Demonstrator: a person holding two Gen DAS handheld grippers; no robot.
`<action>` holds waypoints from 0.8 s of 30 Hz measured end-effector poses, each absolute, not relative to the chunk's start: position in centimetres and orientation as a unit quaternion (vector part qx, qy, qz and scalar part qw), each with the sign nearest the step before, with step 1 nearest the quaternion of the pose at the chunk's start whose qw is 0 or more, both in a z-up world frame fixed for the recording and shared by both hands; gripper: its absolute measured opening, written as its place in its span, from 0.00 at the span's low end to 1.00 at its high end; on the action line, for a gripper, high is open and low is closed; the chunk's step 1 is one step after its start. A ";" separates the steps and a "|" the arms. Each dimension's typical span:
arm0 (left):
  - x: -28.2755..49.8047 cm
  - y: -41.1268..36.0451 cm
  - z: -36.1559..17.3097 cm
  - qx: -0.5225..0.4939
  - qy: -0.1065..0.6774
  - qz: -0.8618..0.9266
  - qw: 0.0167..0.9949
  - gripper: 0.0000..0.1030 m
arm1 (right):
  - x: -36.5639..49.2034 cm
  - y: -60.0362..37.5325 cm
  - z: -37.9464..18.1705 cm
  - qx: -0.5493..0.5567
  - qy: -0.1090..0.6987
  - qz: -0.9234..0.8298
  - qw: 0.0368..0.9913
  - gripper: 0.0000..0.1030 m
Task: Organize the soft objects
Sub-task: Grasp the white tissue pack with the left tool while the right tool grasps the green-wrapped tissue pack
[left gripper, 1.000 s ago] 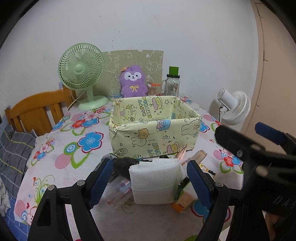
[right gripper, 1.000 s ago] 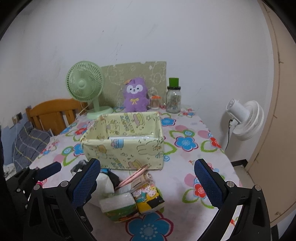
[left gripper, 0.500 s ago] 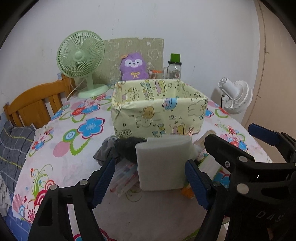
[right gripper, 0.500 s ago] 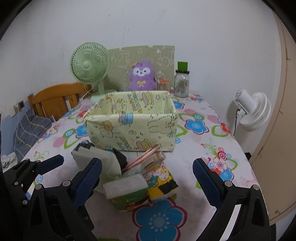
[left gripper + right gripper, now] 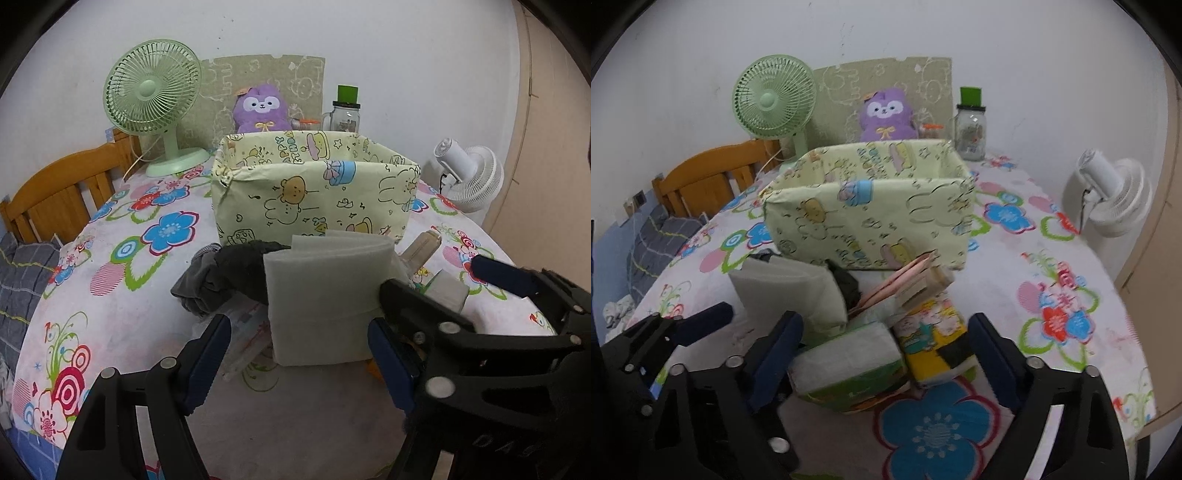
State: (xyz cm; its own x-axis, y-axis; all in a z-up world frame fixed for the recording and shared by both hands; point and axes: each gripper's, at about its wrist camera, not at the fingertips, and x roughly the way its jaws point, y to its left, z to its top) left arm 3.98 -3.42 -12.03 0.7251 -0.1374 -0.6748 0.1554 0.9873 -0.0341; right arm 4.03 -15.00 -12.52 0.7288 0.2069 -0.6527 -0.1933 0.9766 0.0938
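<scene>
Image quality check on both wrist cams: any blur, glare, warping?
Left wrist: sharp, even indoor light, no glare; fisheye bows the door frame and darkens the corners. Right wrist: softer, motion blur on the patterned box and tissue packs; same warping.

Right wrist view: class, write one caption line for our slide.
Right claw, closing, frames a green tissue pack and a yellow cartoon pack before the yellow fabric box.

Two close wrist views, shared box (image 5: 314, 195)
</scene>
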 end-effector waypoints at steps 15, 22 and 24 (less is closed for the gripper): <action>4.0 -4.3 -12.2 0.019 0.365 -0.083 0.927 0.76 | 3.9 -14.9 -12.8 0.029 0.359 0.126 0.924 0.52; 4.4 -4.8 -11.8 0.016 0.361 -0.087 0.928 0.76 | 3.7 -16.0 -11.9 0.033 0.349 0.113 0.930 0.51; 4.6 -5.1 -11.8 0.016 0.361 -0.088 0.928 0.76 | 3.8 -16.4 -11.7 0.036 0.346 0.109 0.931 0.51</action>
State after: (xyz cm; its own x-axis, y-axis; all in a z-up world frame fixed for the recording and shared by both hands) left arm 4.56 -5.09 -11.79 0.7234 -0.1525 -0.6733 0.1759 0.9838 -0.0338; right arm 3.84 -16.40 -11.66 0.7372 0.2284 -0.6358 -0.1793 0.9735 0.1418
